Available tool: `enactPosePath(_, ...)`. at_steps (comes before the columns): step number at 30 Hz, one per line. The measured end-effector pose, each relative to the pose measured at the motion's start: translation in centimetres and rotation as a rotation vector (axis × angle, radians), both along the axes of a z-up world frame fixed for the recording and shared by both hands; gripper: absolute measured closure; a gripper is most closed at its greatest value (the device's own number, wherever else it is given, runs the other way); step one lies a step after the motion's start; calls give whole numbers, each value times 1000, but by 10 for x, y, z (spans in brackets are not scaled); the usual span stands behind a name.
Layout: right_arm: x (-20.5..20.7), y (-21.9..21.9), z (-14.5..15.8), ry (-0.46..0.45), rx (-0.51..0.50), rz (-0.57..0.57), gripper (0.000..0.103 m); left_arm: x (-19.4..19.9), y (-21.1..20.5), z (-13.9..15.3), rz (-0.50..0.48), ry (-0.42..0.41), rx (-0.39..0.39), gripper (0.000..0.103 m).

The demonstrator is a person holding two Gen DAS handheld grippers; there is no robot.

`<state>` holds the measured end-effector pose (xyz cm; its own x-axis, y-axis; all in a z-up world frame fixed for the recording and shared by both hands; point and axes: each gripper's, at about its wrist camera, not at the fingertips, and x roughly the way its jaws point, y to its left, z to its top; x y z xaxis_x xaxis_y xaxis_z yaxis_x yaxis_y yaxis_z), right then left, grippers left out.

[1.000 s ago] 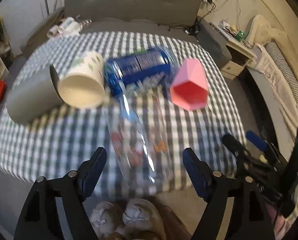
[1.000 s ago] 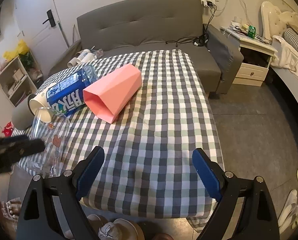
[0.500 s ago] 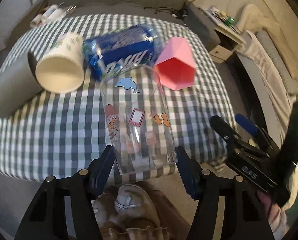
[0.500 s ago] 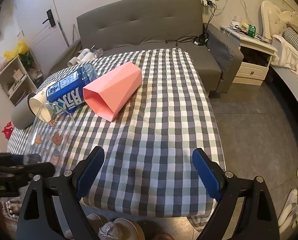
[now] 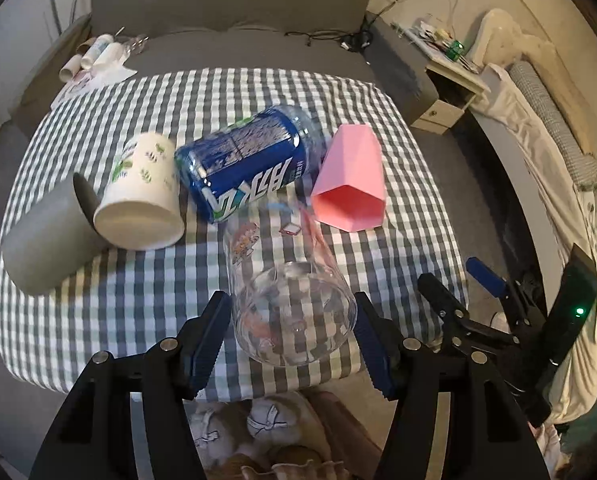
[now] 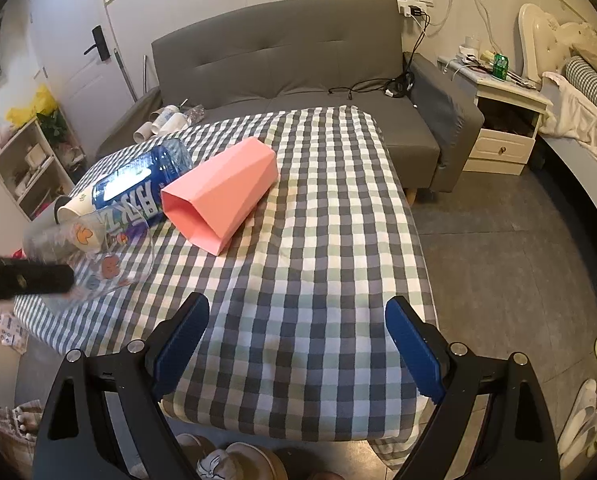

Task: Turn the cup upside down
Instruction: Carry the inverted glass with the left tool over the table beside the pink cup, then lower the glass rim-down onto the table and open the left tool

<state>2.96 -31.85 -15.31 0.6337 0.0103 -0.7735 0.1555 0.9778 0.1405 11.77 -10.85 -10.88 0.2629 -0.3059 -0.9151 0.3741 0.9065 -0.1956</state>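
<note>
L gripper [image 5: 292, 330] clamped on clear glass cup [image 5: 286, 296] near its base, tilted off checked table [image 5: 146, 280], prob. mid-flip. R gripper [image 6: 298, 340] wide open, empty, parked clear.

The clear cup [image 5: 288, 300] looks like glossy transparent plastic or glass with coloured stickers. The table [image 6: 318, 280] wears a matt woven checked cloth. The pink cup [image 5: 350, 180] is smooth matt plastic; the blue bottle [image 5: 250, 172] has a shiny label; the white cup [image 5: 142, 196] looks papery. The left claw [image 5: 292, 336] has ribbed blue pads [image 5: 208, 344] on matt black plastic.
</note>
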Motion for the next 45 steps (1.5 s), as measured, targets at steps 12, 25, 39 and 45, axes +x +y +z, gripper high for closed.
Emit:
enactPosePath(12,1,-1,-10,16,15,3,13,25,-10,-6,13,-40,17,41)
enactPosePath(25,-7,6,19,-21,-29,41,13,16,0,-14,9,-123,-50,23)
enactPosePath(39,-17,40,82,-148,-108,91,13,-13,42,54,143,-327,-108,22)
enactPosePath(45,-15,61,107,-230,-150,122,13,-36,62,74,147,-573,-46,22)
